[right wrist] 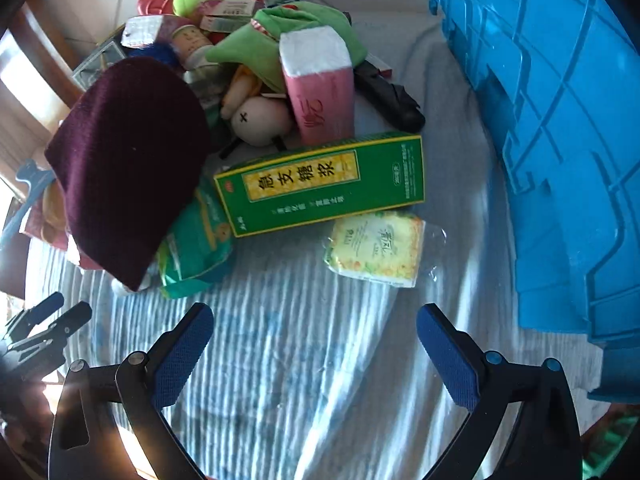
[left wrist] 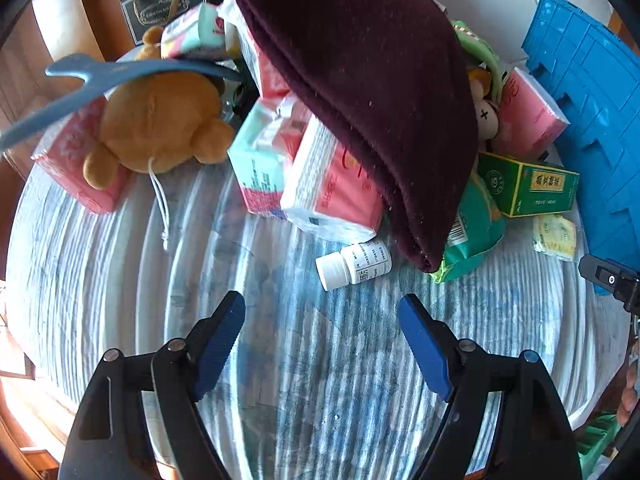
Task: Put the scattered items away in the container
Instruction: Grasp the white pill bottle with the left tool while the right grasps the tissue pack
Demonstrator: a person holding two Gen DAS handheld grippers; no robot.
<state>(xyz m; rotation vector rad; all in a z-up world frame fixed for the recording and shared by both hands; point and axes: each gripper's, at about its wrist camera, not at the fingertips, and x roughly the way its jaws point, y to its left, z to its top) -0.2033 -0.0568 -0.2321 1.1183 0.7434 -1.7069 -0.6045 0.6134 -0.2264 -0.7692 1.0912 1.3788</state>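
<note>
Both of your grippers gape empty: left gripper (left wrist: 322,310) above the striped cloth (left wrist: 120,280), short of the white pill bottle (left wrist: 354,264); right gripper (right wrist: 316,322) before the yellow packet (right wrist: 376,250) and green box (right wrist: 324,182). Beyond, a maroon hat (left wrist: 368,92) caps the pile; the blue container (right wrist: 560,140) stands right.

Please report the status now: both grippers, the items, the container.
Left gripper open, empty, above small white pill bottle. Right gripper open, empty, near yellow packet. Blue plastic crate at right. Dark maroon knit hat covers pile.
</note>
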